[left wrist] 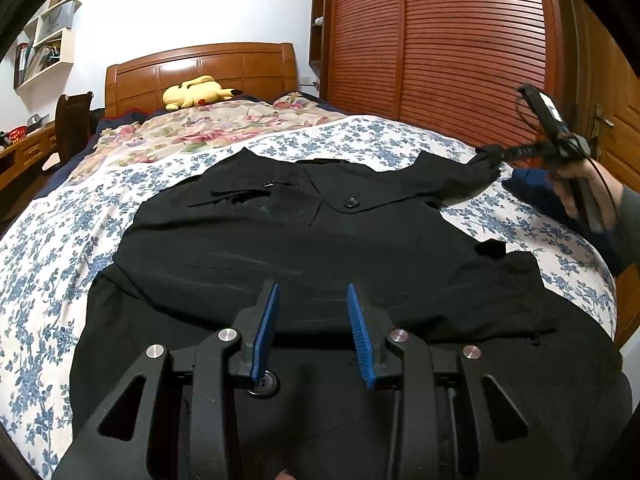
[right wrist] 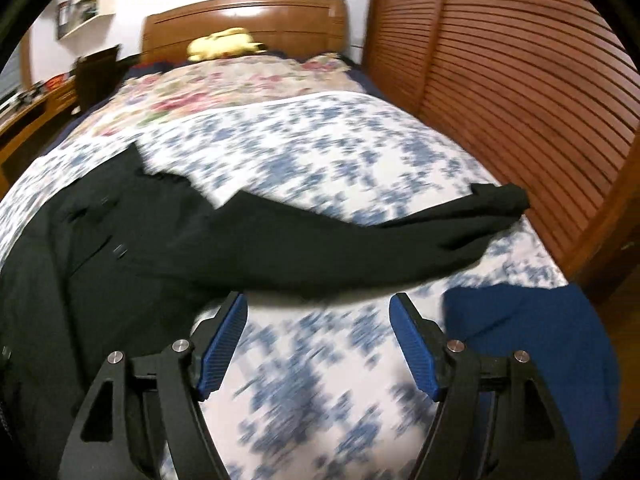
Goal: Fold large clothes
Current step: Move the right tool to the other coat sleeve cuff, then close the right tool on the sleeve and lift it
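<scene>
Ahead of the empty, wide-open right tool point(right wrist: 318, 344), the black coat's point(right wrist: 160, 248) limp sleeve point(right wrist: 460, 232) (likely heavy) wanted gripping at its cuff.

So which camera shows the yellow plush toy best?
The left wrist view: the yellow plush toy is sharp there, lying by the headboard. The right wrist view shows it only as a blurry yellow shape.
</scene>
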